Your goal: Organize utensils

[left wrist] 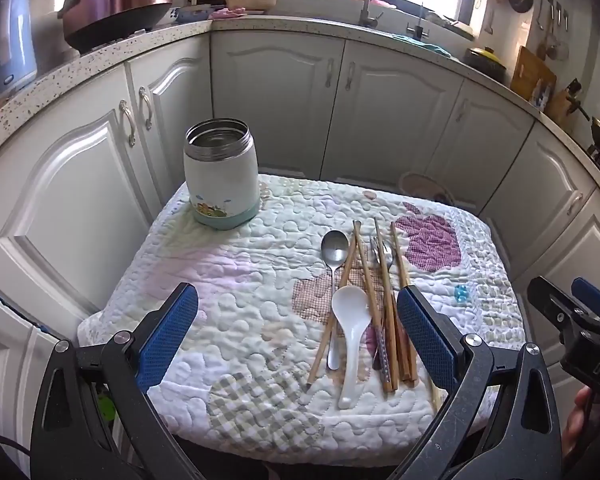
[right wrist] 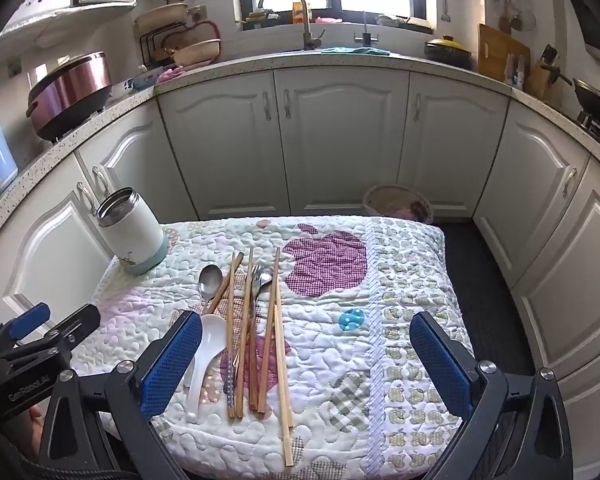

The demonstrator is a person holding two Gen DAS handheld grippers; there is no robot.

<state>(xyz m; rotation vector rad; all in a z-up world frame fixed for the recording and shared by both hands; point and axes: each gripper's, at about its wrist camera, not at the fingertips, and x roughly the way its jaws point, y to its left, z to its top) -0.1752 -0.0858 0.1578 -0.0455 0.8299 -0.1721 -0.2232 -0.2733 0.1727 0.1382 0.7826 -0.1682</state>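
A pile of utensils lies on a quilted cloth (left wrist: 228, 280) (right wrist: 412, 280) over a small table: a metal spoon (left wrist: 334, 245) (right wrist: 210, 280), a white plastic spoon (left wrist: 350, 320) (right wrist: 208, 344), several wooden chopsticks (left wrist: 384, 308) (right wrist: 274, 320) and a metal fork (left wrist: 386, 254) (right wrist: 260, 280). An open white steel-rimmed jar (left wrist: 221, 176) (right wrist: 134, 232) stands upright at the cloth's far left corner. My left gripper (left wrist: 298, 330) hovers open above the near side, left of the pile. My right gripper (right wrist: 306, 354) is open over the chopsticks' near ends. Neither holds anything.
White cabinet doors (left wrist: 276, 104) (right wrist: 340, 140) wrap around the table under a speckled counter with a cooker (left wrist: 118, 0) (right wrist: 70, 88), a kettle (left wrist: 6, 40) and a sink tap (right wrist: 296, 16). A basket (right wrist: 398, 202) sits on the dark floor beyond the table. A blue patch (right wrist: 351, 319) marks the cloth.
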